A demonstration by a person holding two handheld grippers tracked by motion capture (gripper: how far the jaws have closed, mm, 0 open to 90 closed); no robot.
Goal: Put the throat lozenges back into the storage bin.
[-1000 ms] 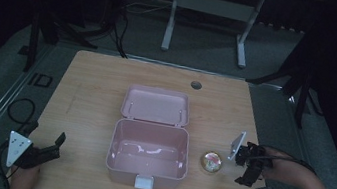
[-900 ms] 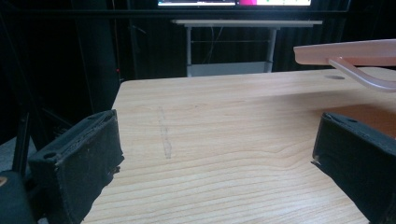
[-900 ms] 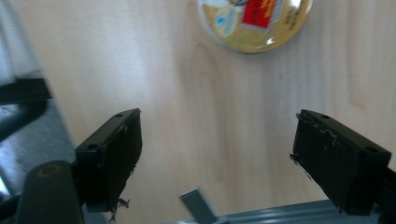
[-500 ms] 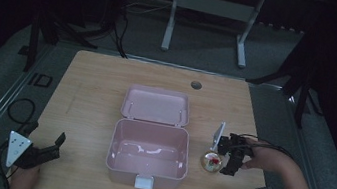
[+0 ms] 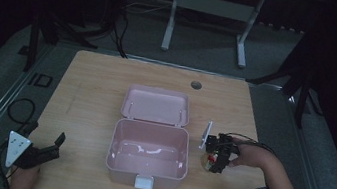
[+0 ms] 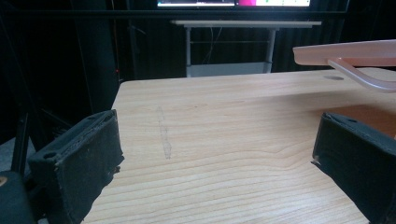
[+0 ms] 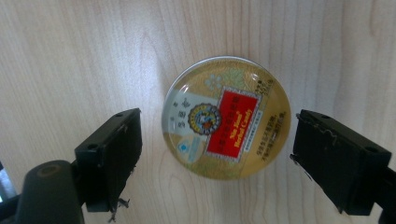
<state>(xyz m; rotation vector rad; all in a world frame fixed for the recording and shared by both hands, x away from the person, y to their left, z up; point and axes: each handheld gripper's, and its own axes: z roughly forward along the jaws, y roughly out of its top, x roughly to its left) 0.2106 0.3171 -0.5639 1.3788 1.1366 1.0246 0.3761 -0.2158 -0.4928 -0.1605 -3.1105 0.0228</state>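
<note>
A round gold tin (image 7: 226, 117) with a red label lies flat on the wooden table (image 5: 86, 92), just right of the open pink box (image 5: 148, 148). My right gripper (image 5: 214, 157) points straight down over the tin (image 5: 207, 161), open, one jaw on each side of it with a gap to the tin's edge. The fingers (image 7: 112, 154) do not touch it. My left gripper (image 5: 44, 149) rests open near the table's front left corner with nothing between its pads (image 6: 79, 163). The pink box's raised lid (image 6: 348, 52) shows at the upper right of the left gripper view.
The pink box's lid (image 5: 155, 105) lies open toward the back; its white latch (image 5: 144, 182) faces the front edge. A round cable hole (image 5: 196, 85) sits near the table's far edge. Metal stand legs (image 5: 207, 24) and cables occupy the dark floor behind.
My right gripper has moved left from the table's right side, turned downward and come over the gold tin. The left gripper has not moved.
</note>
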